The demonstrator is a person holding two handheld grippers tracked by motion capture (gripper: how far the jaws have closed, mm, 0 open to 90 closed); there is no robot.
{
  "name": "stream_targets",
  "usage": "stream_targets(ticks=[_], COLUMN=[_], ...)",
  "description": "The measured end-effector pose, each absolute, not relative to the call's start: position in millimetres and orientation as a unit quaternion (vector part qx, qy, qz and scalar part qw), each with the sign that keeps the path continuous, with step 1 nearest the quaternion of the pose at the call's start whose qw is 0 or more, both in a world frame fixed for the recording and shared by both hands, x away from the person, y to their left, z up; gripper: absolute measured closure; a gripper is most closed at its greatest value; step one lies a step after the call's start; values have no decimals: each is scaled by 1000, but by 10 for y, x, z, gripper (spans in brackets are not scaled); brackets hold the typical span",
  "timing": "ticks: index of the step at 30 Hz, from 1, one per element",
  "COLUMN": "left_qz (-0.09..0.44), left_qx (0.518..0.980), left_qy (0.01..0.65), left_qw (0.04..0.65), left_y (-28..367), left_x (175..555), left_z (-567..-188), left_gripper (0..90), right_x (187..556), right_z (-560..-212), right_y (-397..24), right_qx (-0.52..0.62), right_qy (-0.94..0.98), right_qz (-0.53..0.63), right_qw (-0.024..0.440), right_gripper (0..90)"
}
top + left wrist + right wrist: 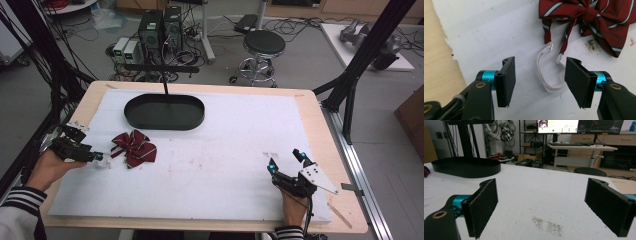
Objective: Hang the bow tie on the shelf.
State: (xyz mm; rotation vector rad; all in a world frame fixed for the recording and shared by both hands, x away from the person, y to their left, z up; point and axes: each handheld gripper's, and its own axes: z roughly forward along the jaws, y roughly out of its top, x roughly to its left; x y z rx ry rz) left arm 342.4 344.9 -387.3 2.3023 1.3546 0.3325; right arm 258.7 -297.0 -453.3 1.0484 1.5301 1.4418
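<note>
So far nothing is being carried: the left gripper [539,80] is lying low at the left edge of the white mat [225,165], its jaws released and straddling the white elastic loop [549,72] of the striped bow tie [134,147] without pinching it. The bow tie is resting on the mat, near and left of the black oval tray [165,112], which is probably its destination; gripping, lifting and placing are all left. At the right, the right gripper [286,160] is hovering with jaws released. The wooden table [320,125] is standing in a lab with 1 stool [264,45] and computers [160,30] behind.
</note>
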Motion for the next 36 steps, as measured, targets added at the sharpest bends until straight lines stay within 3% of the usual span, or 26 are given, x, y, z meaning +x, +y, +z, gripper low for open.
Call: stream_targets(ticks=[36], left_qz=[74], left_qx=[838], left_qy=[513], left_qw=[172], left_y=[3365], left_x=[3607], left_z=[-4050], left_gripper=[714], right_x=[2578], right_z=[-4536], right_y=[-2972], right_qx=[412], right_qy=[598], right_qz=[569], right_qw=[385], right_gripper=[104])
